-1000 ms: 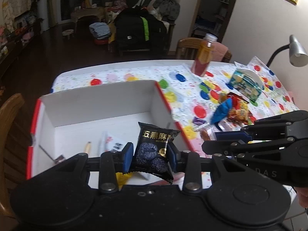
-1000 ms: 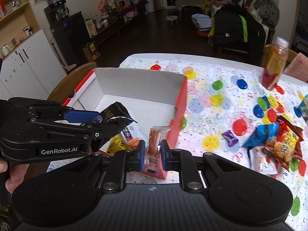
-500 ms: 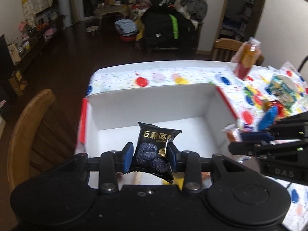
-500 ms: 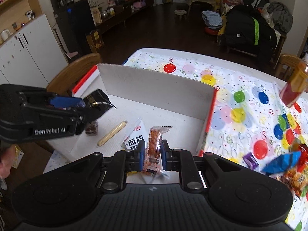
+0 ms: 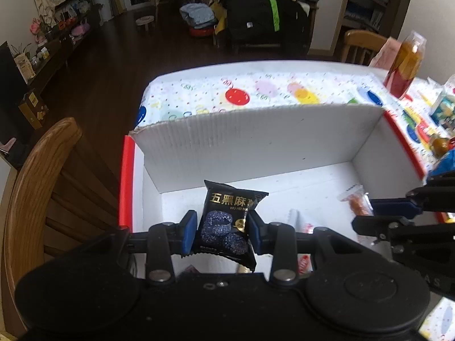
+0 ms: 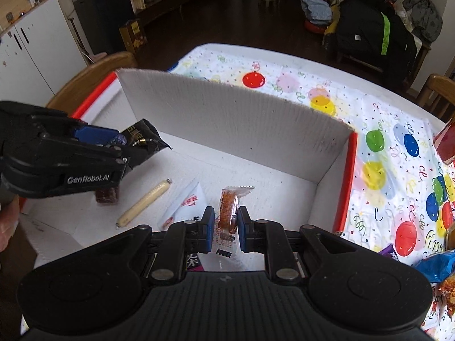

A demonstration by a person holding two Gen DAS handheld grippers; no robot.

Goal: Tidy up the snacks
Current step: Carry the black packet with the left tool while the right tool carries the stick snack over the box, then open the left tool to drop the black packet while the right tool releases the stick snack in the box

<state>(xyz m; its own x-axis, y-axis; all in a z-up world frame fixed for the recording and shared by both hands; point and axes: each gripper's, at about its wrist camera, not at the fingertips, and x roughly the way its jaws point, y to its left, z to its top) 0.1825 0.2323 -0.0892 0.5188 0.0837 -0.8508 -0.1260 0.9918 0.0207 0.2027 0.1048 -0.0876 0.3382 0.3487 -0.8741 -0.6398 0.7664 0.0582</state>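
**Both grippers loaded over the open box**

The left gripper (image 5: 222,231) has its blue pads closed against the sides of a black snack packet (image 5: 227,221) with gold lettering, which stands upright between them. The right gripper (image 6: 224,225) is pinched narrowly on a clear-wrapped orange snack (image 6: 229,213), also upright, its crimped lower end hanging below the pads.

Both held snacks hang above the floor of the white cardboard box (image 6: 236,119) with red edges. Just left of the right jaws a white sachet (image 6: 184,201) lies on the box floor; farther left lie a pale sausage stick (image 6: 143,201) and, partly under the left gripper, a small dark brown wrapped piece (image 6: 107,196).

Beyond the box's far wall stretches the table (image 6: 298,85) under a cloth printed with coloured balloons. To the right of the right jaws, outside the box, a blue packet (image 6: 435,267) sits at the frame edge. Far ahead-right of the left jaws stands a bottle (image 5: 403,65) of amber drink. A wooden chair (image 5: 37,176) is left of the box.
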